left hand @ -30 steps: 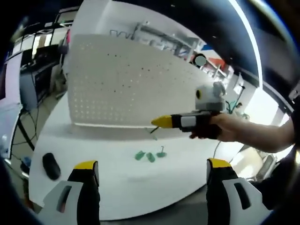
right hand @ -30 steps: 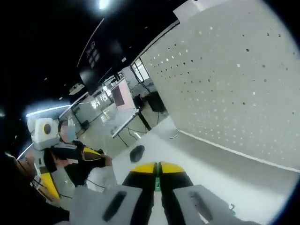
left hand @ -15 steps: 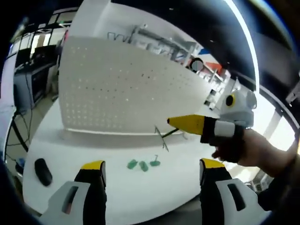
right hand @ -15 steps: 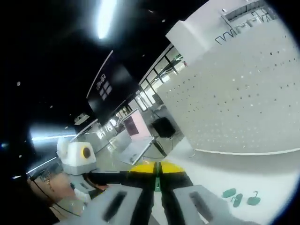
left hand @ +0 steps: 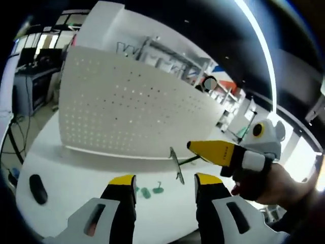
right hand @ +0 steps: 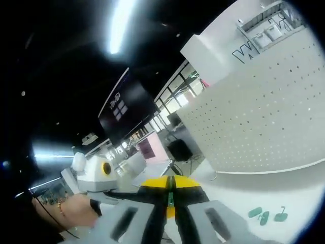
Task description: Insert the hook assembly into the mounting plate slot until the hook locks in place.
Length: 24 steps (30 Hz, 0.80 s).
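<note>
The right gripper (left hand: pixel 195 147) had its fingers (right hand: pixel 171 184) pressed together on the green stem of the hook (left hand: pixel 177 164), with no gap showing between the yellow tips. The hook stuck out past those tips, its thin metal end hanging crosswise at the front. Its stem ran roughly toward the pegboard (left hand: pixel 127 119), which stood upright on the white surface (left hand: pixel 66 173) behind it. In the left gripper view the hook was still apart from the pegboard's face, low near its bottom edge, so the right hand (left hand: pixel 271 183) was the nearer one and the push would go forward along the stem into a hole.

The left gripper (left hand: pixel 165 182) held nothing; its fingers stood partly apart and hung over the surface, on the near side of the hook from the pegboard.

A few small green hooks (left hand: pixel 147 191) lay loose on the surface in front of the pegboard, just beside the left fingers. A dark mouse-like object (left hand: pixel 34 187) lay well off toward the pegboard's far end. Nothing stood between hook and pegboard.
</note>
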### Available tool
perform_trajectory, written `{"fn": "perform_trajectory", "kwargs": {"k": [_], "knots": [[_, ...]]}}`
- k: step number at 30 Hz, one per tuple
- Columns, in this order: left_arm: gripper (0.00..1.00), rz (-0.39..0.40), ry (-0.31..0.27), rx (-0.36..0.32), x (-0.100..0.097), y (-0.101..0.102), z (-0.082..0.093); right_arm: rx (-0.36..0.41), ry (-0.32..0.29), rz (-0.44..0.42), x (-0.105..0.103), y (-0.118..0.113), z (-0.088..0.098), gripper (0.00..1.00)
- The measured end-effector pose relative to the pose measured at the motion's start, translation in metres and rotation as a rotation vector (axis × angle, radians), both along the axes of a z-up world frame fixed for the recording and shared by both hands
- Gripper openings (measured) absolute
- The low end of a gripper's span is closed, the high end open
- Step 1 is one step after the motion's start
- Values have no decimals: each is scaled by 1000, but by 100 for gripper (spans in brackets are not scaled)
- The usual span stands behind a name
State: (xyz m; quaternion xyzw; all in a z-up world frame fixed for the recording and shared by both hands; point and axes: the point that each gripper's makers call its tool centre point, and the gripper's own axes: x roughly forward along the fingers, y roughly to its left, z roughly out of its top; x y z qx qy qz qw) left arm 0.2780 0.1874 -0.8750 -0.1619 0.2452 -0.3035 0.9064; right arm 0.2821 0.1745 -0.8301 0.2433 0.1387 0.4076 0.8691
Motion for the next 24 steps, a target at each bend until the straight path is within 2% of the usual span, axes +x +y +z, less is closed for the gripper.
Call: {"fn": "perform_trajectory", "kwargs": {"k": [4, 8, 17, 24], "knots": [[35, 9, -19, -7, 1, 1, 4, 9, -18, 12, -4, 5, 4, 0], [22, 8, -43, -22, 1, 1, 10, 17, -39, 11, -5, 7, 10, 0], [7, -12, -54, -55, -1, -6, 17, 22, -61, 13, -10, 9, 15, 0], [5, -19, -52, -75, -3, -7, 18, 7, -82, 16, -12, 10, 17, 0]]}}
